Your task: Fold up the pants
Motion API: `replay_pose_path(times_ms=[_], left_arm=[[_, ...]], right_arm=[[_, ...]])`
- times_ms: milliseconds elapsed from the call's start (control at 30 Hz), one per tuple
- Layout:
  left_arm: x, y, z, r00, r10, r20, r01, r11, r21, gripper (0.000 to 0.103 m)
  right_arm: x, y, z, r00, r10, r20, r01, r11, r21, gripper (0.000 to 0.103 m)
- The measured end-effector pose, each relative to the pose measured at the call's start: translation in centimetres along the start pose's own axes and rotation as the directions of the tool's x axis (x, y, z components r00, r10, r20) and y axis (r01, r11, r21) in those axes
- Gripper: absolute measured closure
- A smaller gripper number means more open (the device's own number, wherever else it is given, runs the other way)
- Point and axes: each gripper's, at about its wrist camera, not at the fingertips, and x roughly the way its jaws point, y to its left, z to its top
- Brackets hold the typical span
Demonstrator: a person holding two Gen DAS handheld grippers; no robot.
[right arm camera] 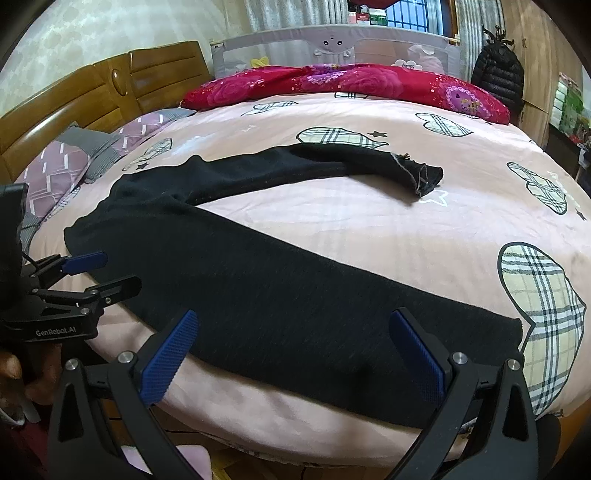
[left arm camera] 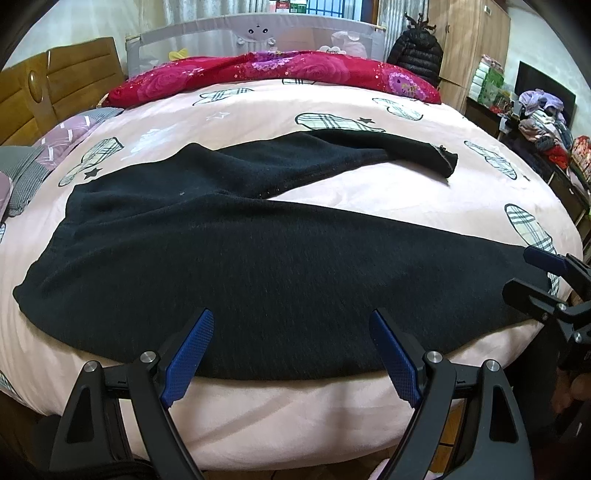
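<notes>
Black pants (left arm camera: 258, 251) (right arm camera: 258, 266) lie flat on a pink bed cover (left arm camera: 369, 206) (right arm camera: 332, 221), waist to the left. One leg runs along the near bed edge to the right. The other leg angles toward the far side, its cuff (left arm camera: 443, 162) (right arm camera: 424, 177) turned over. My left gripper (left arm camera: 291, 317) (right arm camera: 118, 269) hangs open just above the near edge of the pants, close to the waist. Further right, my right gripper (right arm camera: 294, 317) (left arm camera: 524, 273) is open over the near leg, not far from its hem. Neither holds cloth.
A red floral quilt (left arm camera: 277, 70) (right arm camera: 351, 85) lies along the far side below a grey bed rail (left arm camera: 258, 33). Wooden headboard (left arm camera: 55, 85) and pillows (right arm camera: 62, 162) are at the left. A black jacket (left arm camera: 421, 55) and a clothes pile (left arm camera: 543, 122) stand at the right.
</notes>
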Motion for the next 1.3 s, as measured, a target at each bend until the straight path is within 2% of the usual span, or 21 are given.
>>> replay_pose_path(times_ms=[300, 500, 800, 1033, 1167, 1233, 1300], left_arm=[[0.7, 0.6, 2.6, 1.000, -0.013, -0.005, 0.013, 1.000, 0.021, 0.016], [1.6, 1.3, 5.7, 0.999, -0.039, -0.005, 0.039, 0.999, 0.030, 0.016], [4.5, 2.3, 10.8, 0.997, -0.065, -0.042, 0.068, 0.996, 0.065, 0.016], [8.1, 3.1, 16.4, 0.991, -0.095, -0.093, 0.106, 0.988, 0.117, 0.016], [10.7, 3.1, 19.8, 0.990, -0.093, -0.108, 0.111, 0.978, 0.177, 0.016], [12.1, 3.0, 21.3, 0.988, -0.093, -0.120, 0.117, 0.971, 0.209, 0.016], [13.7, 3.1, 22.3, 0.984, -0.105, -0.144, 0.137, 0.963, 0.231, 0.016]], right_arm=[[0.4, -1.8, 1.5, 1.000, -0.008, -0.002, 0.008, 0.999, 0.040, 0.000], [0.8, -3.1, 4.0, 1.000, -0.024, 0.017, 0.024, 0.999, 0.039, 0.000], [2.7, -5.7, 8.5, 0.998, -0.056, 0.023, 0.055, 0.998, 0.022, 0.000], [5.9, -7.6, 12.3, 0.997, -0.073, -0.020, 0.073, 0.997, -0.035, 0.000], [7.9, -8.5, 14.7, 0.995, -0.084, -0.052, 0.079, 0.992, -0.098, 0.001], [9.2, -8.7, 15.7, 0.992, -0.094, -0.081, 0.082, 0.987, -0.139, 0.003], [10.3, -8.8, 16.3, 0.988, -0.108, -0.108, 0.088, 0.980, -0.177, 0.012]])
